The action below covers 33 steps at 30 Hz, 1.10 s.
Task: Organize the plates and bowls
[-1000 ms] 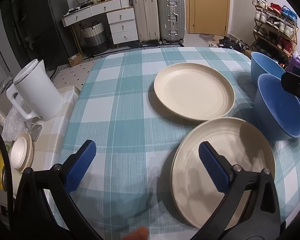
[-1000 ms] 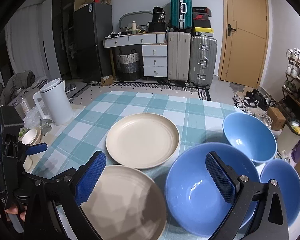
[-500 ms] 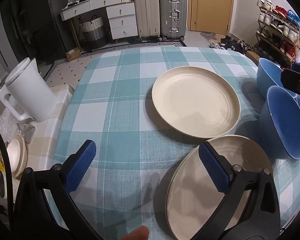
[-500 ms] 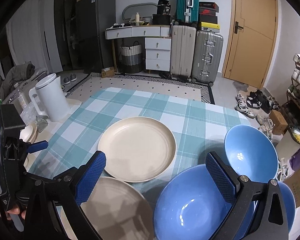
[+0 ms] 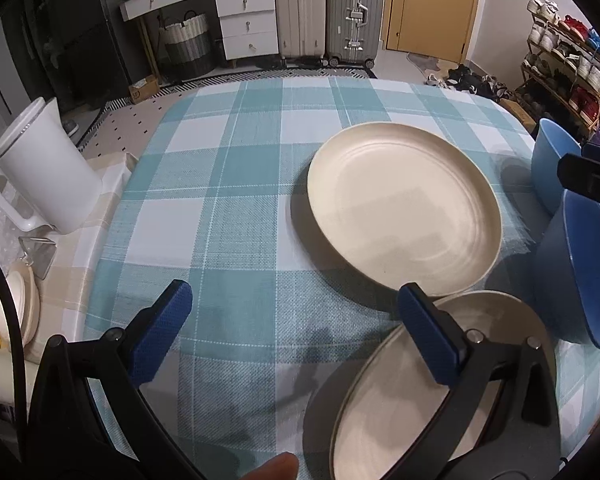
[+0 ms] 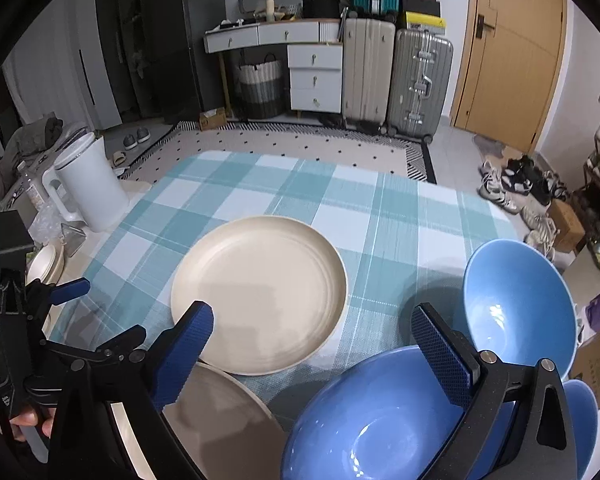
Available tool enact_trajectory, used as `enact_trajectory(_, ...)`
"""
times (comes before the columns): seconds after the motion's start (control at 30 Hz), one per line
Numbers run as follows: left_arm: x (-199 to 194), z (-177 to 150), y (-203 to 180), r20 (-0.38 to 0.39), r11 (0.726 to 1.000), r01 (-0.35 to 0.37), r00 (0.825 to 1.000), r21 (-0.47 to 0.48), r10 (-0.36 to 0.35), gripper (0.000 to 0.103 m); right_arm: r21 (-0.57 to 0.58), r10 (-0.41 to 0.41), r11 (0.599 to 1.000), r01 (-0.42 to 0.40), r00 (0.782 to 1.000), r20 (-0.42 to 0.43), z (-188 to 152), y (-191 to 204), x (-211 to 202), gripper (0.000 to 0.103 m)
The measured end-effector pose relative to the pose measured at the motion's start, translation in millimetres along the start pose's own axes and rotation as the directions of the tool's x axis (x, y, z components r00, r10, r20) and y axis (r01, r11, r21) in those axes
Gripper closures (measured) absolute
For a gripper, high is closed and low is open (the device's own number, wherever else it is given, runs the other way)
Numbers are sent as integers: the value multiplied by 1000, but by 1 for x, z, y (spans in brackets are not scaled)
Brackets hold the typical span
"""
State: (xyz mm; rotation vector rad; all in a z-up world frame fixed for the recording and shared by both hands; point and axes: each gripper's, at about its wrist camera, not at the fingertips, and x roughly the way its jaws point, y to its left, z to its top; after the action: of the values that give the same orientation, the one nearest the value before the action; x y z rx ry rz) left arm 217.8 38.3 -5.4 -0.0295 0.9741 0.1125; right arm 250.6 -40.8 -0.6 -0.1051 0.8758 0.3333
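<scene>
Left gripper point(image 5: 296, 334), spread wide, has tilted the near plate point(image 5: 384, 404) steeper than before.

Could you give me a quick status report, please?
Left gripper and right gripper: jaws open, empty. Near plate beside far plate. Near bowl unstacked.

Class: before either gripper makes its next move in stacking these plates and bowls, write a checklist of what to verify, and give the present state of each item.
1. Left gripper jaws open: ok, wide apart and holding nothing.
2. Right gripper jaws open: ok, holding nothing.
3. Far plate free to receive another: ok, nothing lies on it.
4. Near plate gripped: not ok. One finger is over it, the other over the tablecloth.
5. Right jaws touching the near bowl: cannot tell.
6. Far bowl empty: ok.
</scene>
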Motion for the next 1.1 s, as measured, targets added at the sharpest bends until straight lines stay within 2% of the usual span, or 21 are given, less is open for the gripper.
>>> enact_trajectory(0.27, 25, 8, 0, -37, 999, 26, 999, -27, -27, 0, -5, 22, 1000, -22, 998, -54, 6, -7, 21, 3)
enact_trajectory(0.4, 35, 13, 4, -55, 996, 63, 996, -64, -66, 2, 3, 44, 999, -44, 993, -107, 14, -13, 36, 8)
enact_trajectory(0.63, 49, 17, 6, -82, 992, 93, 992, -82, -99, 12, 45, 80, 996, -72, 973, -218, 28, -24, 70, 20)
enact_trajectory(0.77, 56, 16, 7, -97, 990, 104, 989, -93, -113, 14, 60, 85, 996, -71, 959, -271, 31, -29, 89, 26)
enact_trajectory(1.0, 66, 15, 6, -111, 990, 100, 988, -96, -110, 18, 54, 94, 995, -81, 937, -337, 31, -30, 113, 30)
enact_trajectory(1.1, 68, 17, 6, -110, 990, 98, 988, -103, -109, 23, 54, 103, 995, -89, 927, -360, 31, -32, 122, 31)
